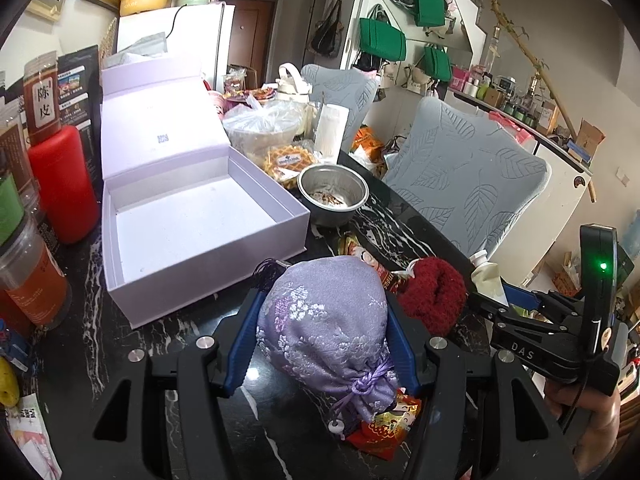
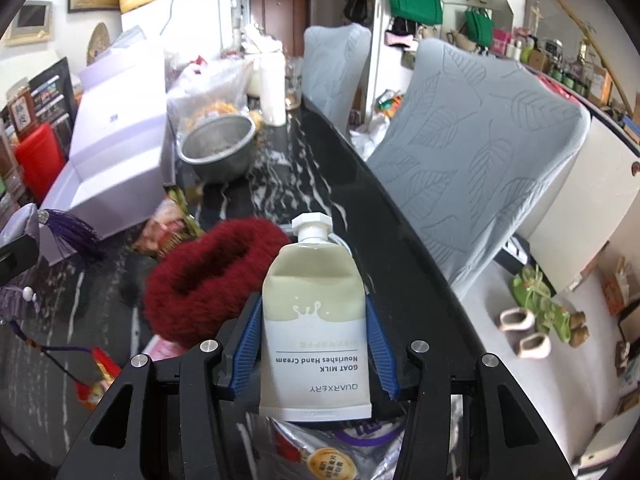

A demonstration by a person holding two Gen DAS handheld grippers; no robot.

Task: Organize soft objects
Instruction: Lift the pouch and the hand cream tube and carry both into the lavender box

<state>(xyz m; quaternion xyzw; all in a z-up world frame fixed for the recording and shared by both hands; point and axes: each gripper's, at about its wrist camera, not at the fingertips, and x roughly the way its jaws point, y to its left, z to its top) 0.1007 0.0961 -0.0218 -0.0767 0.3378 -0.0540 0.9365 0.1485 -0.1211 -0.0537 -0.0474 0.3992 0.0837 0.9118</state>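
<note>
Shiny embroidered cloth pouch (image 1: 324, 320), fuzzy knit band (image 2: 212, 276), smooth plastic tube (image 2: 314, 320), glossy marble-look table (image 1: 404, 220).

Black marble-veined table (image 1: 392, 216), open lilac box (image 1: 192, 216), steel bowl (image 1: 333, 194), red fuzzy scrunchie (image 2: 208, 276), red bottle (image 1: 64, 184)

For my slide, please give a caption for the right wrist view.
Tongs hold a hand cream tube beside a red scrunchie.

A black marble tabletop (image 1: 400, 220) with white veins runs past two grey leaf-patterned chairs (image 1: 464, 184). Behind stand a brown door (image 2: 280, 8), white fridge (image 1: 200, 36) and green bags (image 1: 382, 38) on the wall.
</note>
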